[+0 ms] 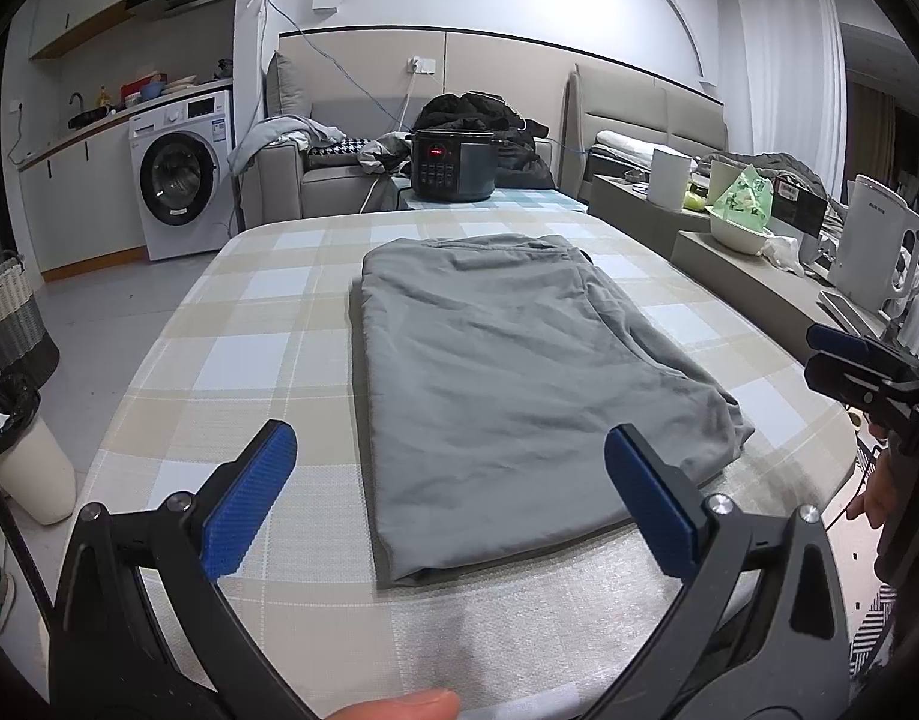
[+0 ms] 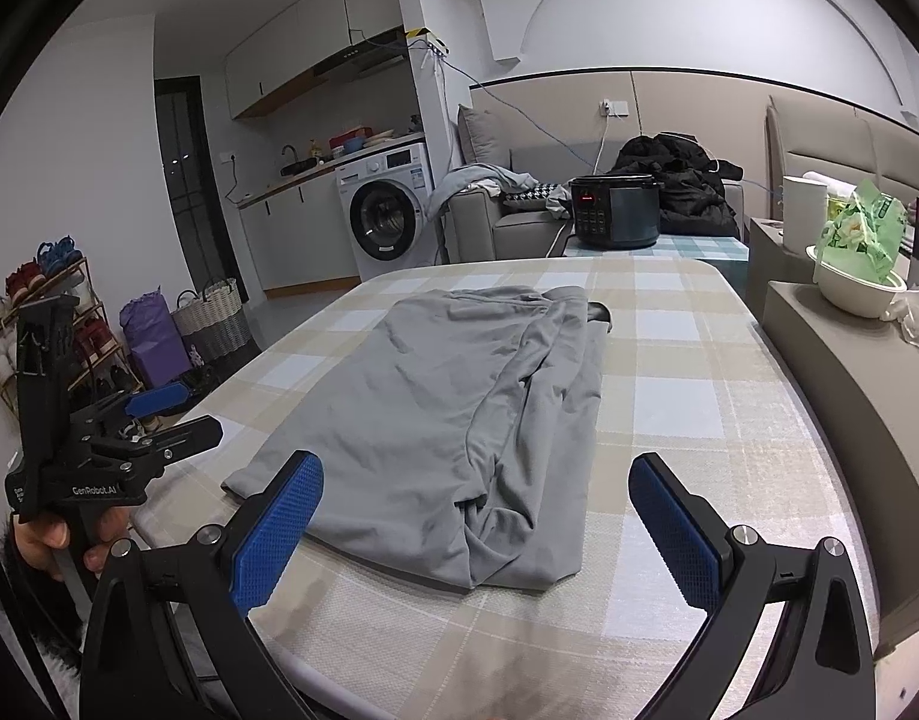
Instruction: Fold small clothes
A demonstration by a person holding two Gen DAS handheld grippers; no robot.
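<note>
Cloth: gray cloth (image 1: 507,384) lies flat on the checked table (image 1: 231,324), right in front of both my grippers. It looks folded in half the long way already, I think.
Long way: the cloth runs straight away from me, from its near end by my fingers to its far end by the black cooker (image 1: 453,165).
Left gripper: my left gripper (image 1: 450,501) is wide open and holds nothing. The near end of the cloth sits between its two blue pads (image 1: 249,498), a bit ahead and lower.
Right gripper: my right gripper (image 2: 477,534) is wide open too, with nothing in it. The near end of the cloth is just ahead of it, more toward its left pad.
Who is nearer: both are close to the near end. My left one lines up with the smooth left edge. My right one lines up with the bumpy corner where the layers pile up.
Far end: it is well away from both grippers, so I would have to reach for it.
Next move, my guess: grab the two near corners, one each, and carry them away from me to the far end to make it half as long.
Watch out: the right corner is thick and loose, so a layer could slip out.
</note>
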